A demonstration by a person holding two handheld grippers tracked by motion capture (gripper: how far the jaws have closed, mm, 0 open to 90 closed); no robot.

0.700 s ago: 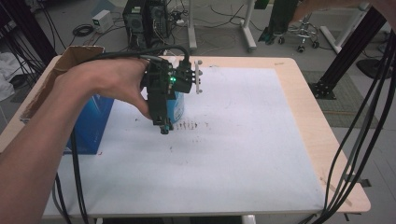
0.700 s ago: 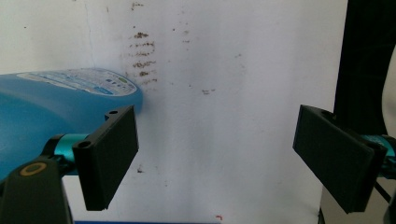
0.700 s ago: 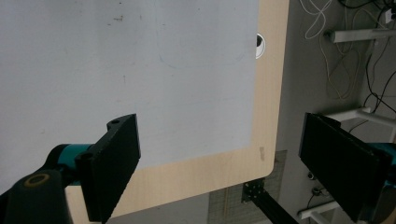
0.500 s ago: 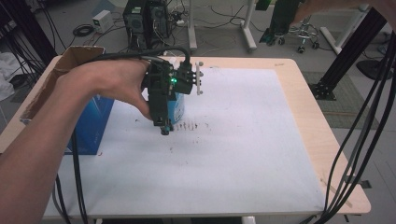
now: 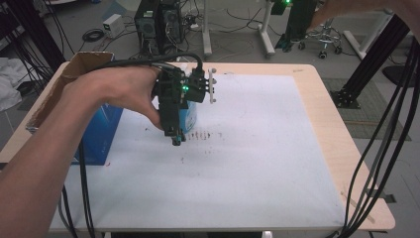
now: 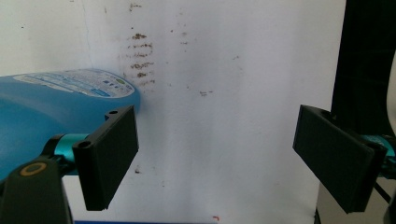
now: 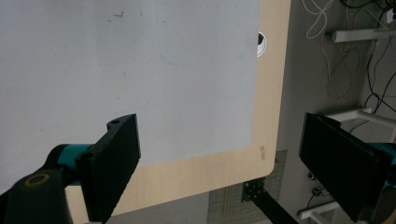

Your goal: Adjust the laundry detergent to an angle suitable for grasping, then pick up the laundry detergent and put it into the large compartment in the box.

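looking down in the high view: left hand (image 5: 121, 89) holds the left gripper (image 5: 177, 139) pointing down over the white mat (image 5: 257, 163), tips just above it, near centre-left. a blue bottle (image 5: 189, 115) sits behind the gripper body, touching or just beside it; cannot tell which. blue box (image 5: 101, 134) and open cardboard box (image 5: 79, 67) at 9 o'clock of the gripper. reddish-brown smears (image 5: 203, 135) at 3 o'clock of the tips.

left gripper view: left gripper (image 6: 215, 154) jaws spread wide, bare mat between them. the blue bottle (image 6: 56, 112) lies at 9 o'clock, behind the near jaw.

right gripper view: right gripper (image 7: 219, 163) jaws wide apart, nothing between; below, mat and wooden table edge (image 7: 268, 93) with a round hole (image 7: 262, 43) at 1 o'clock.
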